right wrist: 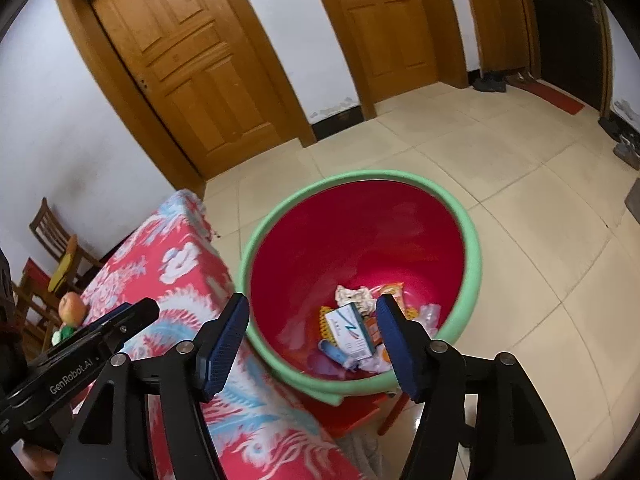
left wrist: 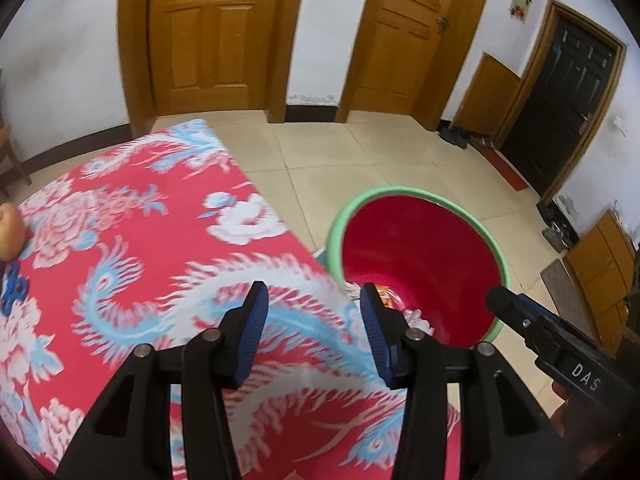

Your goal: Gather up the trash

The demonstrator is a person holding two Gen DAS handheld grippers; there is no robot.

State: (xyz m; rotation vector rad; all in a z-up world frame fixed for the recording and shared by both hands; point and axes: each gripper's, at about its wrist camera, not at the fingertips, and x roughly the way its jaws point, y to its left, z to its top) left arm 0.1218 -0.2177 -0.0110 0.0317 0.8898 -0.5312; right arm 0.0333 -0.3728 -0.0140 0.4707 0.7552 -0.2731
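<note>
White letters "DAS" stand on the right claw's (left wrist: 532, 322) black body, lower right of the left wrist view. "GenRobot.AI" stands on the left claw's (right wrist: 120, 326) body, lower left of the right wrist view.

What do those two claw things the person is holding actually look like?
Both are black plastic. The left gripper and right gripper each have two angular fingers tipped with ribbed dark-blue pads, joined by silver rivets. White lettering on their bodies reads "DAS" on the right one and "GenRobot.AI" on the left one. No cables show.

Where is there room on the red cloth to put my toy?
The cloth is bare between the apple at its left edge and the basin. The basin's bottom is crowded with trash.
</note>
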